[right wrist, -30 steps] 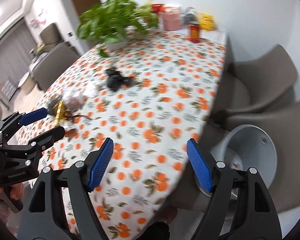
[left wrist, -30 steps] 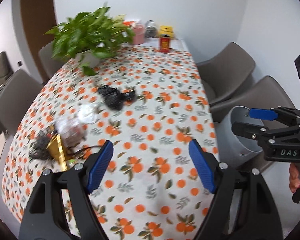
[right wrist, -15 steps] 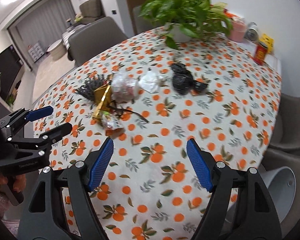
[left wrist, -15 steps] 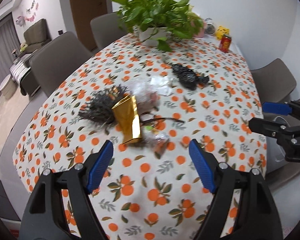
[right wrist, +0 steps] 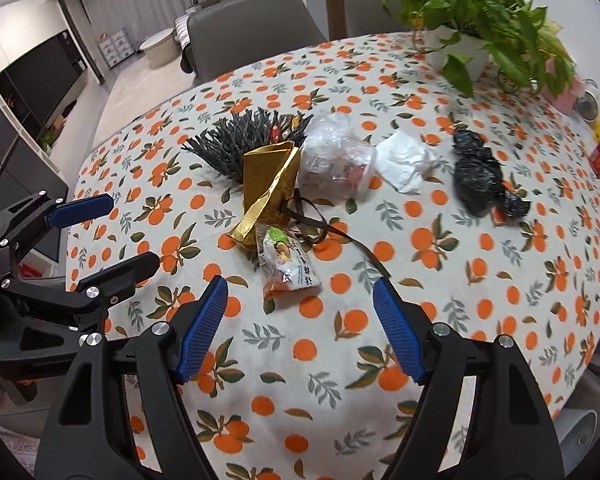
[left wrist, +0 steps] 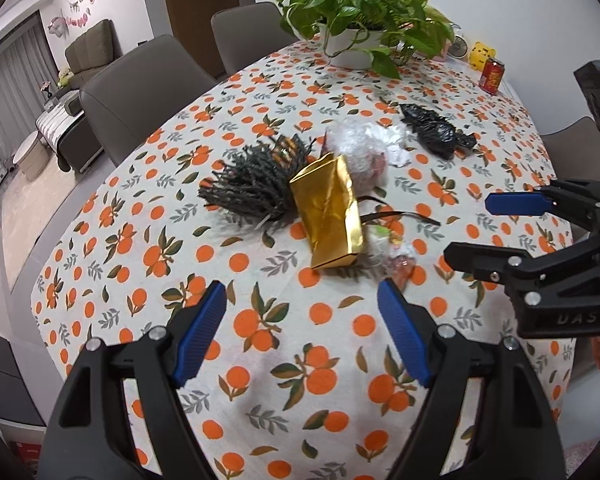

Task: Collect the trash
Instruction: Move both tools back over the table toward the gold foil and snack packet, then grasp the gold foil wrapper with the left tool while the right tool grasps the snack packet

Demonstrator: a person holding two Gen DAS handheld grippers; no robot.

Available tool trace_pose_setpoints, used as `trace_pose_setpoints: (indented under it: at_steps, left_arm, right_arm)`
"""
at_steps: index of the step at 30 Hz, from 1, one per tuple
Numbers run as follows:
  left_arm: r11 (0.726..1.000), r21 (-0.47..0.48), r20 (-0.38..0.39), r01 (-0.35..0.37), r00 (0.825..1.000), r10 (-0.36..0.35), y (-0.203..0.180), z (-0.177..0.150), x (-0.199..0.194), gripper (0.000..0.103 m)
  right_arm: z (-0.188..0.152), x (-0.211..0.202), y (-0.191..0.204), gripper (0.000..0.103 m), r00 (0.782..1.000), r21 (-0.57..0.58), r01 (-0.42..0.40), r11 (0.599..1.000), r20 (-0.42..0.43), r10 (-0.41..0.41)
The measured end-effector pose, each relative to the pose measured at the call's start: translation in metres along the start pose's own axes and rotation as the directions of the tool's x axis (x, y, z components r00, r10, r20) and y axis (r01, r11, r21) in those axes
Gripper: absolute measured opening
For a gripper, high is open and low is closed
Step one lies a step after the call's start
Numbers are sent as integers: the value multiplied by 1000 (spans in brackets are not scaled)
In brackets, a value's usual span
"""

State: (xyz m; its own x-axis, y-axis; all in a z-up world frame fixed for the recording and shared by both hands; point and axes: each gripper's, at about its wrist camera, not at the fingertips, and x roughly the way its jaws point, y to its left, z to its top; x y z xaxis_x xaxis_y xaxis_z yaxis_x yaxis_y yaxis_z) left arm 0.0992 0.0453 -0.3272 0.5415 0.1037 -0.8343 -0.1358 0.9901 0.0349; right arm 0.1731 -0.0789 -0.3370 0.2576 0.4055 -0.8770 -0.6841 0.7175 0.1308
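Both grippers over the table, nothing grabbed

Left gripper (left wrist: 302, 336) and right gripper (right wrist: 300, 330) hang released, empty. Just past them: snack wrapper (right wrist: 286, 262), gold bag (left wrist: 328, 216), ribbon (right wrist: 324, 230), then clear plastic (right wrist: 334, 156), tissue (right wrist: 406, 162), black bag (right wrist: 480, 178); plant (left wrist: 364, 0) at the back.

On the table (right wrist: 480, 320), a gold bag (right wrist: 270, 188) is being flanked by a bristly bundle (right wrist: 236, 144) behind-left and a plastic wrap (right wrist: 332, 156) right. A snack packet (right wrist: 286, 264) is lying before it; tissue (right wrist: 406, 160) and a black bag (right wrist: 480, 176) are lying farther right, a plant (right wrist: 472, 8) behind.
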Motion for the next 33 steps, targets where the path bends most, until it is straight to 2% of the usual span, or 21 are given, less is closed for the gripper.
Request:
trace_pose_setpoints:
  at_steps: [11, 12, 13, 14, 19, 22, 33]
  left_arm:
    - [1000, 4, -48, 9, 999, -9, 11, -1, 37, 78]
    - [1000, 7, -52, 14, 999, -14, 11, 0, 41, 78]
    - [1000, 11, -55, 18, 998, -17, 9, 0, 44, 78]
    - [1000, 15, -56, 22, 998, -21, 8, 0, 46, 78]
    - [997, 37, -54, 62, 997, -60, -2, 6, 58, 78]
    - [996, 40, -46, 79, 996, -77, -8, 11, 64, 78]
    - [993, 83, -24, 87, 996, -85, -29, 28, 84, 78]
  right_arm:
    - [7, 71, 4, 70, 996, -50, -8, 999, -95, 3]
    - [6, 77, 3, 66, 994, -54, -9, 999, -110, 3]
    - [6, 80, 3, 54, 993, -57, -11, 998, -122, 4]
    - [5, 83, 3, 48, 991, -62, -17, 998, -133, 9]
    - [6, 80, -3, 42, 992, -67, -20, 998, -122, 12]
    - [8, 77, -16, 41, 993, -25, -15, 1000, -115, 12]
    - [7, 64, -45, 41, 994, 27, 15, 1000, -104, -12]
